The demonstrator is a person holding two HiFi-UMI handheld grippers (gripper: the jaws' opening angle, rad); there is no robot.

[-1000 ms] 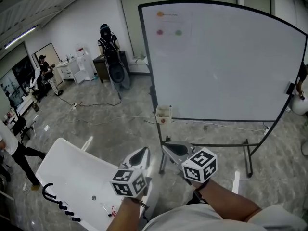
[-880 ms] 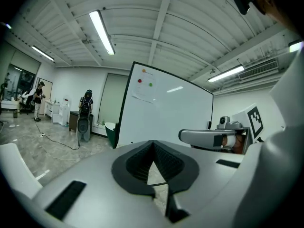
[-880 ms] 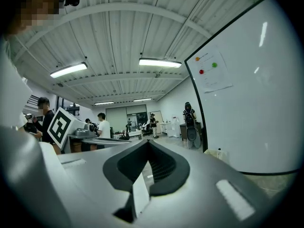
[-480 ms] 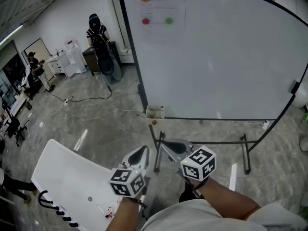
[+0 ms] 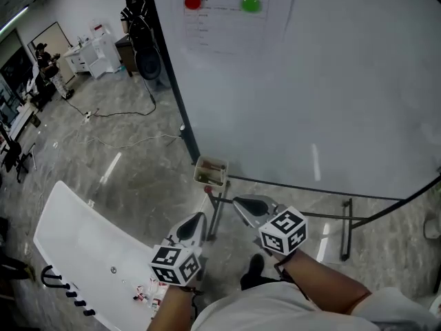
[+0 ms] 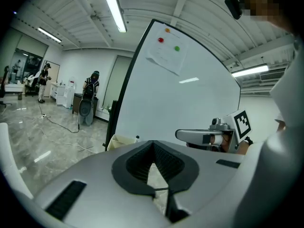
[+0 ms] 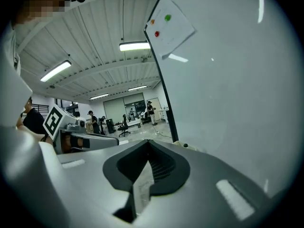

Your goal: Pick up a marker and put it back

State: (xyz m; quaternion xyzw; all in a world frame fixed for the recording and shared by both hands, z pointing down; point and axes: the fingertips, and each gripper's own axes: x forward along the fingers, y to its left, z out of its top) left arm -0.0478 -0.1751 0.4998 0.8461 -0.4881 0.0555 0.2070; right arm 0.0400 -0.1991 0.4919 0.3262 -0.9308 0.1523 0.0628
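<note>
The marker [image 6: 137, 137] shows only as a small dark tip above the rim of a pale open box [image 5: 211, 162]. We judge this tip to be the marker; its body is hidden inside the box. The box hangs at the lower left corner of the whiteboard [image 5: 310, 88]. It lies ahead of both grippers, to the right of the left gripper's line and to the left of the right gripper's line.

The left gripper [image 5: 198, 216] has its jaws brought together with nothing between them. The right gripper [image 5: 236, 200] is likewise closed and empty. Both point toward the box, and neither touches it. The right gripper sits slightly further forward than the left.

Beyond the box, the whiteboard surface fills the area ahead of and above the grippers. A paper sheet [image 5: 224, 9] is fixed high on it by a red magnet [image 5: 192, 2] and a green magnet [image 5: 250, 4]. A white table [image 5: 76, 240] stands behind and to the left of the left gripper, carrying small items we cannot identify. Polished floor [image 5: 117, 157] lies below.

Task status, as we judge it: no step is complete, and the marker sits in its box. Remaining steps:
1. Close the gap to the box.
2. Open one gripper.
3. Grip the marker and lift it out.
4. Return the marker to the box.
</note>
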